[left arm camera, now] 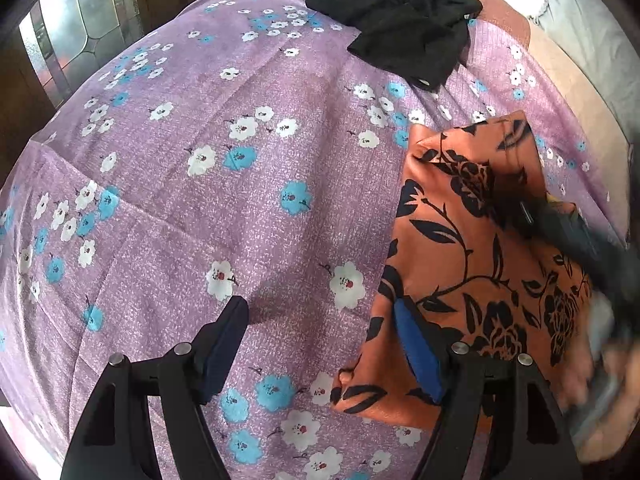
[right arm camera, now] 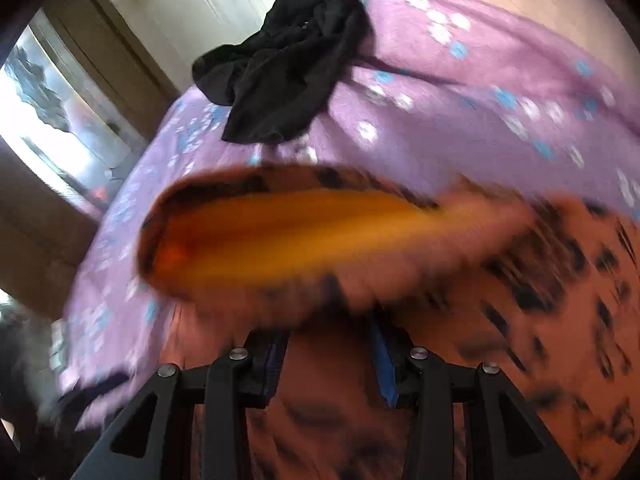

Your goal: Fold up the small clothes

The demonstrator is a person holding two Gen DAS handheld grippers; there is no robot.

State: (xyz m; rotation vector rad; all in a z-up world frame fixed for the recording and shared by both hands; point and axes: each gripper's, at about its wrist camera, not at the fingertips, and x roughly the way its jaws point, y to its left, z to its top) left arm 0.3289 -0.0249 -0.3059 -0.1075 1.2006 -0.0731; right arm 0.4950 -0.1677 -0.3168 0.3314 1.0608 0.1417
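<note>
**Folding the orange floral garment on the purple bedspread**

Purple flowered bedspread [left arm camera: 240, 208] is covering the bed, wood-framed window off to the side. My left gripper [left arm camera: 320, 344] is hovering with fingers spread wide, holding nothing; its right pad is overlapping the left edge of the orange floral garment [left arm camera: 472, 264], contact or not I cannot tell, and the left pad is sitting over bare bedspread. My right gripper [right arm camera: 330, 354] is reading blurred from its own camera; its fingers are parted with orange cloth lying between and above them, and a fold of the garment [right arm camera: 320, 236] is arching up in front, but I cannot tell if anything is pinched. From the left view the right gripper [left arm camera: 568, 232] is showing as a dark smear over the garment's far right side.

Garment is lying partly folded at the bed's right. Black garment [left arm camera: 400, 20] is waiting crumpled, well apart at the far edge.

To do this fold well, I judge: carrying the raised layer across evenly, left fingers pinning the near edge so it is not dragging, edges aligning before release.
</note>
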